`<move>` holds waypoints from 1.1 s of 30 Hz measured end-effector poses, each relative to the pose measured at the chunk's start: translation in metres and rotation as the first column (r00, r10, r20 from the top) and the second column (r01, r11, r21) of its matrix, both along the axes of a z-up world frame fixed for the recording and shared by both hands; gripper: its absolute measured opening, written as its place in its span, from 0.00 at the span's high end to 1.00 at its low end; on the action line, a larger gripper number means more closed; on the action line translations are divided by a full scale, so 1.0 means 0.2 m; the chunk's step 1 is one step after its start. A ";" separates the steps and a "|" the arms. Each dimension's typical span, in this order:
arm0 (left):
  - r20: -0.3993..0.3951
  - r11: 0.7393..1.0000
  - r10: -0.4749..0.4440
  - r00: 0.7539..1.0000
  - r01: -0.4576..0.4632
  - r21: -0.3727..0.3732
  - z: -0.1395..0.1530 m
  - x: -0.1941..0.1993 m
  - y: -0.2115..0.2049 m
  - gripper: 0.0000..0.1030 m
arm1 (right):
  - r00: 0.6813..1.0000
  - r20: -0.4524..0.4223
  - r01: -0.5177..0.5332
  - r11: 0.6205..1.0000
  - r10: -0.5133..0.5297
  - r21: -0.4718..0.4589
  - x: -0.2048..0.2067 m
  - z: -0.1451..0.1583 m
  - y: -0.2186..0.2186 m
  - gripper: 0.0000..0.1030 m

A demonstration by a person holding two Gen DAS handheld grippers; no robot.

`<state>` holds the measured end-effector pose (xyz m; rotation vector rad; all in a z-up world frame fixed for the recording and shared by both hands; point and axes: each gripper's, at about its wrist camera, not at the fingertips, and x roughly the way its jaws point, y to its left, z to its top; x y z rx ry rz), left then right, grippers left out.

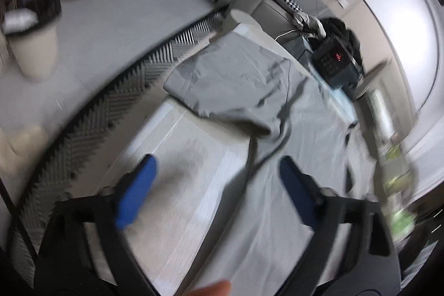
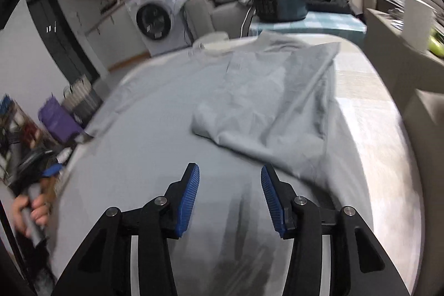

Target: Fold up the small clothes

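While both views are smeared by motion blur, the layout reads well enough: a grey garment [image 2: 266, 101] lies across the desk [image 2: 369, 113], with 1 part already doubled over into a wrinkled flap toward the far right and a flatter spread of the same grey cloth running left and near. At the left edge of the right wrist view, a hand [image 2: 33, 210] grips the handle of the left gripper [image 1: 219, 185], well apart from the fold; its own camera shows the jaws spread wide with nothing between them, hovering over bare desk and the near edge of the cloth. Further right, the right gripper [image 2: 229, 196] hangs just above the flat cloth, jaws open about halfway and holding nothing, the flap's loose edge just beyond its tips. My judgement is that the next step is taking hold of an edge for another fold. To do it well, each gripper should pinch a single layer near a corner, both should lift together so the cloth stays taut, and the moving edge should land square on the flap without dragging wrinkles under it.
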<state>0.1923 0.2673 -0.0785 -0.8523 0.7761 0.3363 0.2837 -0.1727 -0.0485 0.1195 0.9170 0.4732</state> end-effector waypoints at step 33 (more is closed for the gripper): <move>-0.091 0.655 -0.666 0.740 0.639 0.405 0.35 0.84 -1.14 0.91 | 0.987 0.051 0.148 0.983 -0.154 0.110 -0.32 0.15 -0.30 0.52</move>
